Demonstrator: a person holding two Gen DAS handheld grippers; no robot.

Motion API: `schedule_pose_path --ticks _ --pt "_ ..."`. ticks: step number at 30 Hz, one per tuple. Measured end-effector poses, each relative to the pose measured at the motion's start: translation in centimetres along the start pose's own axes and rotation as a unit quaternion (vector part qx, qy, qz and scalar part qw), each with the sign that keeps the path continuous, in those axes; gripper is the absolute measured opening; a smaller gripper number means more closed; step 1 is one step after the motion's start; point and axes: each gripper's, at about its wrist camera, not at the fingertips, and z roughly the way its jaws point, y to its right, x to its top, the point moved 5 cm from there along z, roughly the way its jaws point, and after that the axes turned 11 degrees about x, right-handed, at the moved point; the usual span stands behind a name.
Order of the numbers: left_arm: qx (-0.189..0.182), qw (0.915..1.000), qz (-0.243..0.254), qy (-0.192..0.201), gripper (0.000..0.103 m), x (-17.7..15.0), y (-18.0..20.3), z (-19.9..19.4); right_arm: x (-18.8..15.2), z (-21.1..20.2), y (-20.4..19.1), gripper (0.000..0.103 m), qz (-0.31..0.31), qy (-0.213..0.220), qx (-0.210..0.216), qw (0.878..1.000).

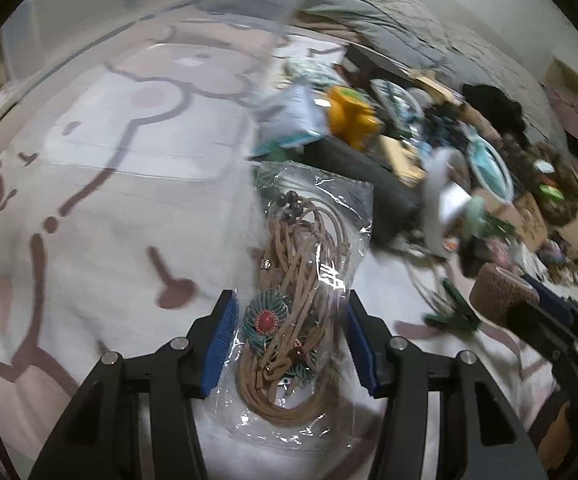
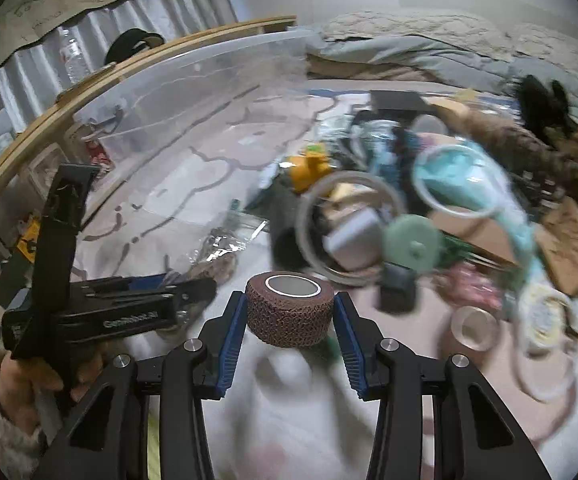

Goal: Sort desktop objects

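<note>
Left gripper [image 1: 291, 340], jaws closed on a limp, slippery bagged cord necklace [image 1: 289, 320]; right gripper [image 2: 290, 322] clamps a light, springy bandage roll [image 2: 290, 309] across its sides, above the rug.

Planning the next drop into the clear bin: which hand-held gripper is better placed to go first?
Probably the left hand-held gripper: its bagged cord necklace sits right beside the clear bin. The right hand-held gripper, gripping the brown tape roll, is farther away.

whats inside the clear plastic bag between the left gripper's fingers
The clear plastic bag holds coiled tan cords, dark beads and a teal round pendant with a red centre. A second teal piece lower down is partly hidden by cords.
</note>
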Motion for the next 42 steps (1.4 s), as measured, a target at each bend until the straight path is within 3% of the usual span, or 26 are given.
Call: schedule_pose_path --ticks 6,14,18,22,29,34,38,42 --pt "-0.036 0.9984 0.044 0.003 0.053 -1.4 3.0 -0.8 -2.0 -1.1 3.1 0.045 0.014 -0.021 -0.076 0.997" --pt "-0.052 0.9958 0.075 0.014 0.053 -2.5 4.8 -1.7 -3.3 -1.7 3.1 0.045 0.002 -0.024 -0.105 0.994" --pt "-0.066 0.9960 0.058 0.016 0.075 -2.2 4.5 -1.8 -3.8 -1.9 3.3 0.045 0.018 -0.025 -0.101 0.994" --pt "-0.075 0.9955 0.049 0.028 0.084 -1.9 4.5 -2.3 -3.9 -2.1 3.3 0.045 0.030 -0.025 -0.093 0.995" --pt "-0.095 0.9936 0.047 0.039 0.085 -1.6 4.5 -2.9 -4.3 -1.9 2.9 0.045 0.037 -0.031 -0.082 0.995" --pt "-0.106 0.9936 0.032 0.023 0.085 -1.2 4.1 -2.2 -4.5 -2.0 3.1 0.046 0.058 -0.034 -0.067 0.995" --pt "-0.113 0.9931 0.029 0.010 0.085 -1.3 4.1 -1.8 -4.7 -2.6 3.0 0.073 0.072 -0.025 -0.052 0.996" --pt "-0.113 0.9930 0.035 0.003 0.085 -1.5 4.4 -1.5 -4.7 -3.7 3.0 0.073 0.085 -0.007 -0.041 0.995"
